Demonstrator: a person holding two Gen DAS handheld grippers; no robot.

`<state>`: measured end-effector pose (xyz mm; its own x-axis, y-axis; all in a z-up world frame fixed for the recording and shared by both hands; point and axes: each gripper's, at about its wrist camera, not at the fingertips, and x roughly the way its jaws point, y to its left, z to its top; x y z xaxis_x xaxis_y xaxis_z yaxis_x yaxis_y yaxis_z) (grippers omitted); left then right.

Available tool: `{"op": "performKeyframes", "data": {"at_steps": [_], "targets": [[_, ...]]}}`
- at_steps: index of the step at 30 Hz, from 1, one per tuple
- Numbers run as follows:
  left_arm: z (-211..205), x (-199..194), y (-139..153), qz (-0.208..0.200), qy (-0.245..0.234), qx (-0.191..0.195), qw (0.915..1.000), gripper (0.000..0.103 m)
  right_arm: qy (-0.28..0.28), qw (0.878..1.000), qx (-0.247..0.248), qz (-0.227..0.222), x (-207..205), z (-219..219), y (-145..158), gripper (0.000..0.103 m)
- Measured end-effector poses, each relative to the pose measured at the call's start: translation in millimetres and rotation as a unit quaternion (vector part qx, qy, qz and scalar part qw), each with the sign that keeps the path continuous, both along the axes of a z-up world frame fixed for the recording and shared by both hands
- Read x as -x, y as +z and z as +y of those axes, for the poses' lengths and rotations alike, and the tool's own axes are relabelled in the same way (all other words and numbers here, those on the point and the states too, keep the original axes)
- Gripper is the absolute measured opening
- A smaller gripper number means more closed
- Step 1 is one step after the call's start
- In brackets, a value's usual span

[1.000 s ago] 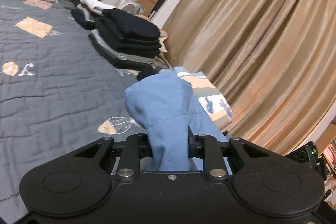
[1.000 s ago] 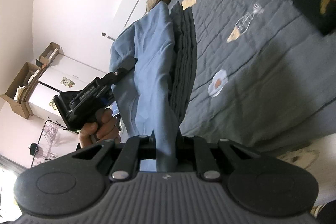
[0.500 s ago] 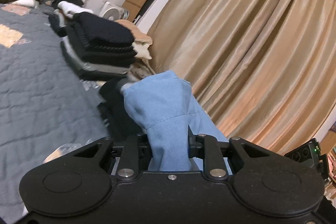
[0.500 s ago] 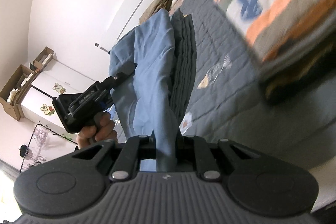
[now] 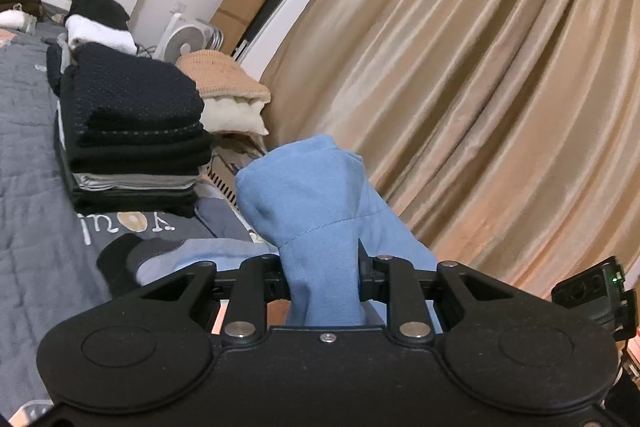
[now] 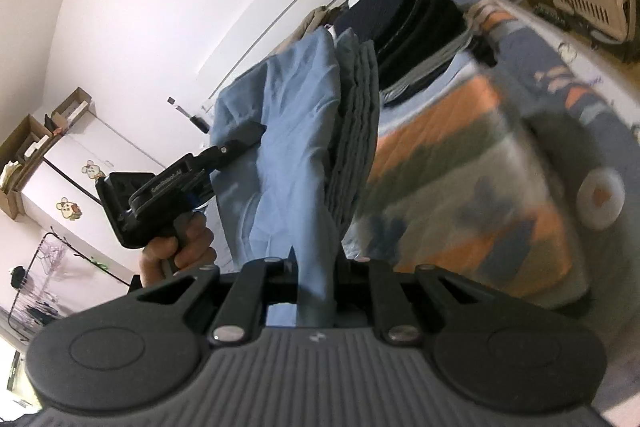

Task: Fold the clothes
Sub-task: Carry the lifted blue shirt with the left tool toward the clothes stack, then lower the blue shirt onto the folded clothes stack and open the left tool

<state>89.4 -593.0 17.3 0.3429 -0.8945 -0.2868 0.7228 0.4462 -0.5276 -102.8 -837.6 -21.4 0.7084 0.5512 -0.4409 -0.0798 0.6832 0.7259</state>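
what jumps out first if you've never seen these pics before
The blue garment fills the middle of both views, pinched in the left gripper and the right gripper. Behind it hang gold curtains, and a stack of dark folded clothes sits on the grey quilt to the left.

Left wrist: close behind fingers, facing curtain (image 5: 480, 87) and bed (image 5: 28, 187).
Right wrist: tilted, facing wall.
Shared: blue garment (image 5: 316, 203), dark clothes stack (image 5: 132, 131).
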Motion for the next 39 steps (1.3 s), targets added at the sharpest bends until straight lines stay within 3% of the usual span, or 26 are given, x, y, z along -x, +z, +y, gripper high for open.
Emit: {"op": "performKeyframes", "data": {"at_steps": [9,12,13,15,17,22,25,27,31,35,39], "targets": [[-57,-47,-46,0.037,0.002,-0.072,0.9968,0.024,-0.013,0.998,0.058,0.01,-29,-32,-47,0.014],[-61,-54,-54,0.042,0.014,-0.091,0.9949,0.043,-0.02,0.997,0.067,0.019,-29,-41,-63,0.015],[-60,-56,-55,0.041,0.021,-0.096,0.9944,0.056,-0.021,0.998,0.06,0.019,-28,-45,-67,0.016],[-53,-58,-53,0.036,0.029,-0.098,0.9942,0.06,-0.024,0.999,0.044,0.016,-23,-51,-69,0.016],[-35,-62,-47,0.03,0.055,-0.098,0.9932,0.074,-0.024,0.999,0.044,0.016,-18,-52,-66,0.018],[24,-63,-26,0.02,0.106,-0.076,0.9913,0.079,-0.034,0.998,0.055,0.016,-10,-62,-54,0.023],[43,-47,-17,0.018,0.074,-0.038,0.9963,0.079,-0.047,0.998,0.051,-0.011,3,-69,-39,0.023],[44,-34,-14,0.019,0.035,-0.006,0.9992,0.079,-0.044,0.997,0.045,-0.036,7,-62,-25,0.023],[26,-23,-29,0.051,-0.031,0.03,0.9977,0.079,-0.027,0.996,0.037,-0.082,8,-42,0,0.034],[5,-29,-50,0.089,-0.061,0.038,0.9934,0.077,0.002,0.995,0.049,-0.083,-16,-11,-1,0.035],[-9,-53,-69,0.119,-0.052,0.047,0.9905,0.077,-0.006,0.996,0.063,-0.056,-50,-7,-21,0.035]]}}
